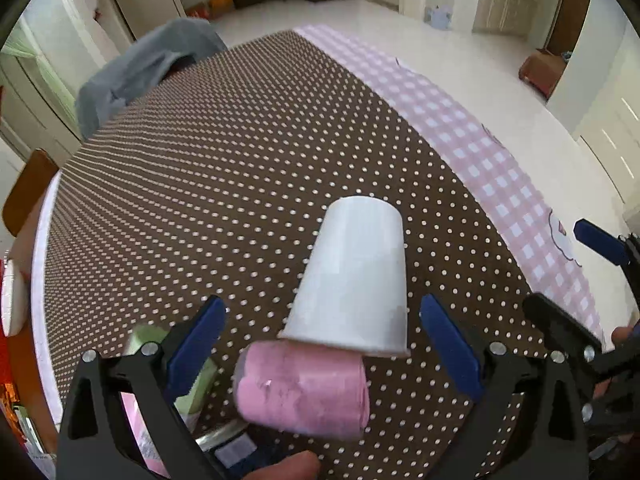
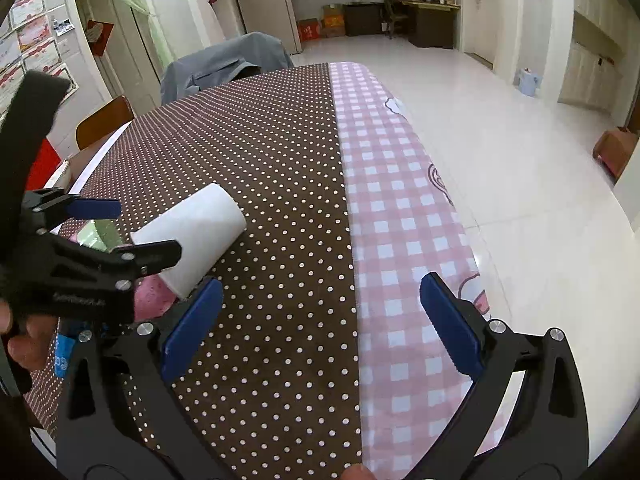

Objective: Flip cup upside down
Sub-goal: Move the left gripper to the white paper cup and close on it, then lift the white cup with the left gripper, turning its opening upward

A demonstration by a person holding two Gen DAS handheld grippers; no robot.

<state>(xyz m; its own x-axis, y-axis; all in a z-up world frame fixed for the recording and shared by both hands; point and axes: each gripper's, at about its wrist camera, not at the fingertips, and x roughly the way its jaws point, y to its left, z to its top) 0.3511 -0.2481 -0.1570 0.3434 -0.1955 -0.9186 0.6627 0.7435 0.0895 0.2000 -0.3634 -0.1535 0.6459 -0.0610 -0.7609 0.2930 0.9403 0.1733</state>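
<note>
On the table [image 2: 280, 184], under a brown dotted cloth [image 1: 224, 184] with a pink checked cloth [image 2: 400, 240] along its right side, nothing is gripped by either claw. Gray jacket [image 1: 140, 76] hangs over a chair at the far edge. Left gripper [image 1: 320, 344] is spread wide, its blue pads on either side of the cup, not touching it. Right gripper [image 2: 320, 324] is also spread wide, over the seam between the two cloths, well to the right of the cup, holding nothing. White paper cup [image 1: 352, 280] is tipped: closed bottom points away and up, rim rests against a pink roll [image 1: 304, 388] lying just in front of the left gripper. Whether the far end touches the cloth, cannot tell. Green packet [image 1: 148, 340] sits just beside the roll.

Progress, my read: cup looks mid-way, leaning rather than standing mouth-down on the table. Left to do: grip it and set it rim-down flat on the cloth.
</note>
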